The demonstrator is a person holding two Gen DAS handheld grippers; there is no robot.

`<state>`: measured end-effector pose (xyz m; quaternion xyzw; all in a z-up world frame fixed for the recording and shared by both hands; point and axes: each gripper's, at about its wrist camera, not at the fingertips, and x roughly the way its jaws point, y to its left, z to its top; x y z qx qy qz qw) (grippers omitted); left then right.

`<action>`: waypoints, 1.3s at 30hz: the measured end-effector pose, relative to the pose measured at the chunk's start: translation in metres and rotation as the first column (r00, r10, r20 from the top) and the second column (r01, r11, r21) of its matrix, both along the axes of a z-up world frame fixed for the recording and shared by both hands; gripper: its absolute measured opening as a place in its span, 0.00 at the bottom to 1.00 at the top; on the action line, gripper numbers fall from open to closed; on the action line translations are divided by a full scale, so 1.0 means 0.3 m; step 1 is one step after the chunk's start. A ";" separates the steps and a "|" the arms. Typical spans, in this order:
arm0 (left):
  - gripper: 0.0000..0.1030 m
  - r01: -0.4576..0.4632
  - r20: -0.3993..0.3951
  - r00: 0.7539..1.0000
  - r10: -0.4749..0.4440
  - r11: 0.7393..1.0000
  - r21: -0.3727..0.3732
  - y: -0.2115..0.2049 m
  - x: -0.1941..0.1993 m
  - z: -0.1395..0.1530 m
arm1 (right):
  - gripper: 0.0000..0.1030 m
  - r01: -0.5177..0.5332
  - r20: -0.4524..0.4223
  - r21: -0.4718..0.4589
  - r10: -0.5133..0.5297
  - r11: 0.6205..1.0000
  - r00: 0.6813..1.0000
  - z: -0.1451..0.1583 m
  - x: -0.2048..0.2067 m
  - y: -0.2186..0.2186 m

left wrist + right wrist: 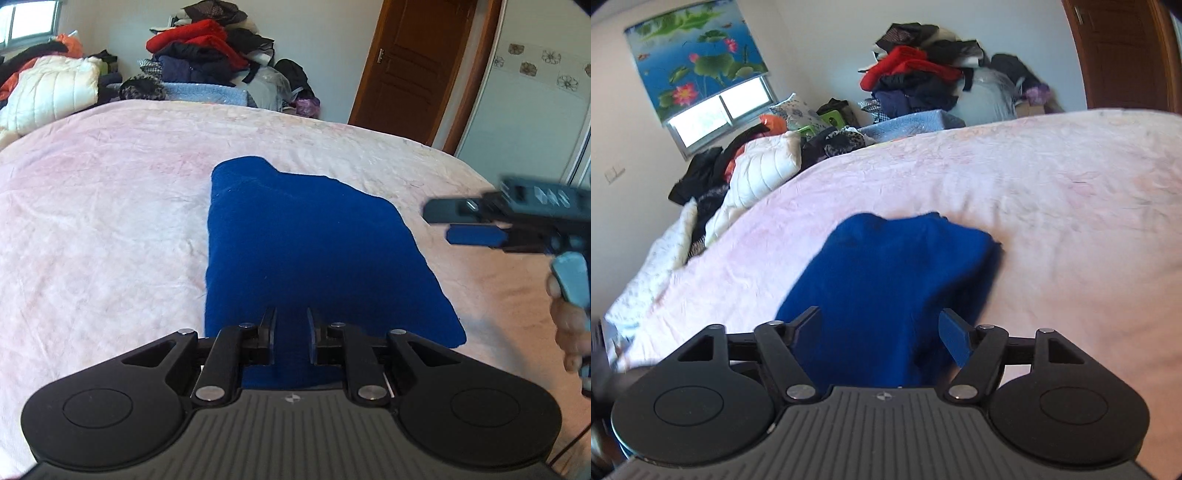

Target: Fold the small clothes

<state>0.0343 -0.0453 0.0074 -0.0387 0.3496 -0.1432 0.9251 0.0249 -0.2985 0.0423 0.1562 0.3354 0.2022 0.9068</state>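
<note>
A blue folded garment (314,251) lies flat on the pale pink bedspread (110,221). My left gripper (291,321) hovers over its near edge with the jaws a little apart and nothing between them. My right gripper (439,221) shows blurred at the right of the left wrist view, above the bed beside the garment. In the right wrist view the right gripper (881,321) is wide open over the near end of the garment (894,280) and holds nothing.
A pile of clothes (207,51) and a white quilted jacket (51,88) lie beyond the bed's far edge. A brown door (413,66) and a white wardrobe (528,103) stand at the right. A window with a lotus blind (694,59) is on the left wall.
</note>
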 end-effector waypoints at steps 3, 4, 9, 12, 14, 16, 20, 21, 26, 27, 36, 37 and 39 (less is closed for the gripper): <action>0.15 0.057 0.047 0.997 -0.059 0.997 0.060 -0.092 0.020 0.003 | 0.72 0.119 -0.133 0.050 -0.112 0.992 0.985 -0.028 0.232 -0.039; 0.15 0.079 0.046 0.996 -0.083 0.994 0.069 -0.121 0.031 -0.003 | 0.72 0.137 -0.174 0.024 -0.131 0.990 0.976 -0.054 0.313 -0.044; 0.15 0.193 0.000 0.981 -0.194 0.977 0.092 -0.255 0.082 -0.062 | 0.22 0.136 -0.306 0.024 -0.122 0.990 0.944 -0.192 0.527 -0.043; 0.15 0.209 -0.030 0.978 -0.207 0.971 0.117 -0.299 0.111 -0.117 | 0.11 0.056 -0.255 -0.004 -0.055 0.998 0.965 -0.184 0.540 0.000; 0.15 0.211 -0.026 0.977 -0.210 0.970 0.121 -0.307 0.123 -0.121 | 0.11 0.070 -0.196 0.010 -0.067 0.998 0.978 -0.154 0.543 -0.024; 0.15 0.206 -0.028 0.979 -0.204 0.973 0.107 -0.306 0.137 -0.127 | 0.11 0.110 -0.219 0.049 -0.097 0.993 0.971 -0.169 0.563 -0.070; 0.15 0.205 -0.032 0.979 -0.203 0.974 0.099 -0.292 0.140 -0.125 | 0.19 0.095 -0.221 0.072 -0.077 0.993 0.972 -0.238 0.539 -0.067; 0.16 0.197 -0.042 0.980 -0.194 0.976 0.091 -0.283 0.140 -0.118 | 0.23 0.112 -0.235 0.106 -0.085 0.988 0.968 -0.234 0.530 -0.077; 0.27 0.125 -0.073 0.990 -0.118 0.988 0.093 -0.241 0.125 -0.052 | 0.34 0.110 -0.075 0.161 -0.099 0.981 0.992 -0.092 0.363 -0.093; 0.39 0.101 -0.073 0.993 -0.093 0.988 0.113 -0.237 0.120 -0.051 | 0.36 0.080 -0.044 0.163 -0.074 0.983 0.996 -0.066 0.325 -0.076; 0.62 0.049 -0.020 0.999 -0.045 0.976 0.210 -0.243 0.092 -0.124 | 0.27 -0.097 -0.053 0.046 0.099 0.994 0.994 -0.209 0.189 0.104; 0.62 0.046 -0.017 0.999 -0.044 0.977 0.206 -0.240 0.091 -0.125 | 0.22 -0.073 -0.065 0.060 0.076 0.996 0.995 -0.211 0.190 0.090; 0.62 0.042 -0.024 0.999 -0.038 0.978 0.207 -0.239 0.088 -0.118 | 0.22 -0.023 -0.136 0.135 0.041 0.991 0.990 -0.201 0.197 0.054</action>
